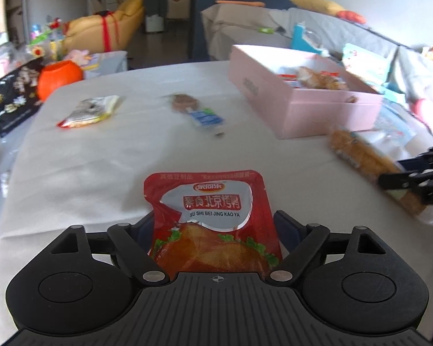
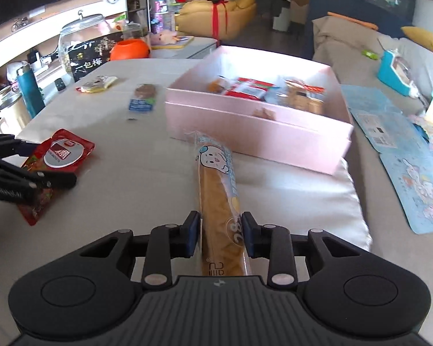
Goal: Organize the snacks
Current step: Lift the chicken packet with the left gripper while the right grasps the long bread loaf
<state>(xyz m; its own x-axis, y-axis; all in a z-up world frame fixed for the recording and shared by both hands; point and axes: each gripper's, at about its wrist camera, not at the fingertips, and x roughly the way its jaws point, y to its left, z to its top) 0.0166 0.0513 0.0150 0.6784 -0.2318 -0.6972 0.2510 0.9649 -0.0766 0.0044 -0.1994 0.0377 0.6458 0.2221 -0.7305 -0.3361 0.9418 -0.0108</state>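
Right gripper (image 2: 220,235): jaws closed on the near end of a long bread stick packet (image 2: 219,199). The packet's long axis runs along the gripper's line, its far end pointing toward the near wall of the pink box (image 2: 254,141), which sits on the desk (image 2: 135,150) with snacks inside. Left gripper (image 1: 213,230): jaws wide open on either side of a red pouch (image 1: 213,216) that lies flat on the desk; the pads do not press it. The pouch's long axis also runs along its gripper, printed top edge away from the camera. Farther off on the desk lie a yellow snack bag (image 1: 88,111) and a blue-labelled packet (image 1: 199,112), apart from each other and left of the box.
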